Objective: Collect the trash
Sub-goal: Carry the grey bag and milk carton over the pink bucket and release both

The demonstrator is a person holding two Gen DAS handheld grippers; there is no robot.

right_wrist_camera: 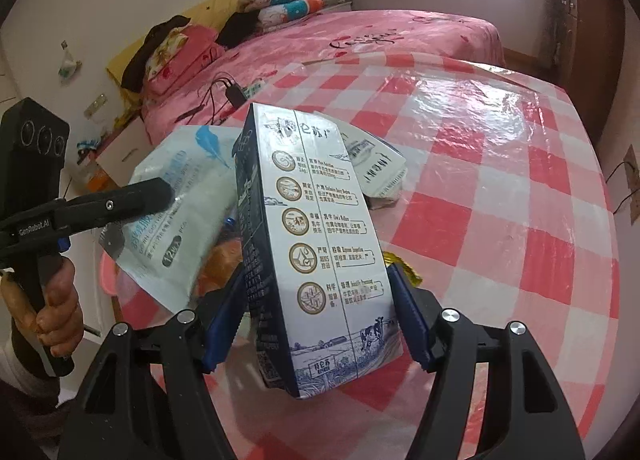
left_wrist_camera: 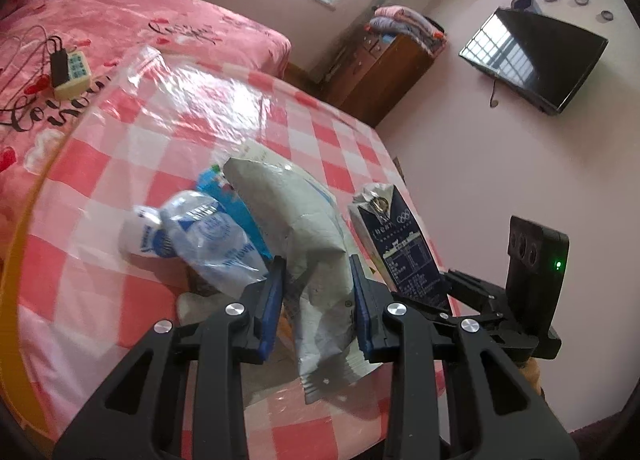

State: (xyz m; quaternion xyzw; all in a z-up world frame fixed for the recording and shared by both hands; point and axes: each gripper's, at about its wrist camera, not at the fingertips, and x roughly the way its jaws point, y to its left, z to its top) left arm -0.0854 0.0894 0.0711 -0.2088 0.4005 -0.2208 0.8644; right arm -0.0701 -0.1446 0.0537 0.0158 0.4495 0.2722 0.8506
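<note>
R gripper (right_wrist_camera: 316, 324) jaws part-open, clamped on a dark-blue/white milk carton (right_wrist_camera: 316, 244) at ctr of the R view: Chinese text, round icons, cow drawing, Olympic rings on its top in the L view; small print unreadable. L gripper (left_wrist_camera: 318, 300) jaws nearly closed, pinching a crumpled grey-white bag (left_wrist_camera: 316, 244) low-ctr of the L view; same bag at left of the R view reads "12" and "PCS", feather logo, rest blurred. Crushed plastic bottle (left_wrist_camera: 204, 236) on the checked counter (left_wrist_camera: 200, 127) left of ctr, label blurred; person's hand (right_wrist_camera: 56, 308) grips a handle marked "GenRobot.AI" at lower left of the R view.
</note>
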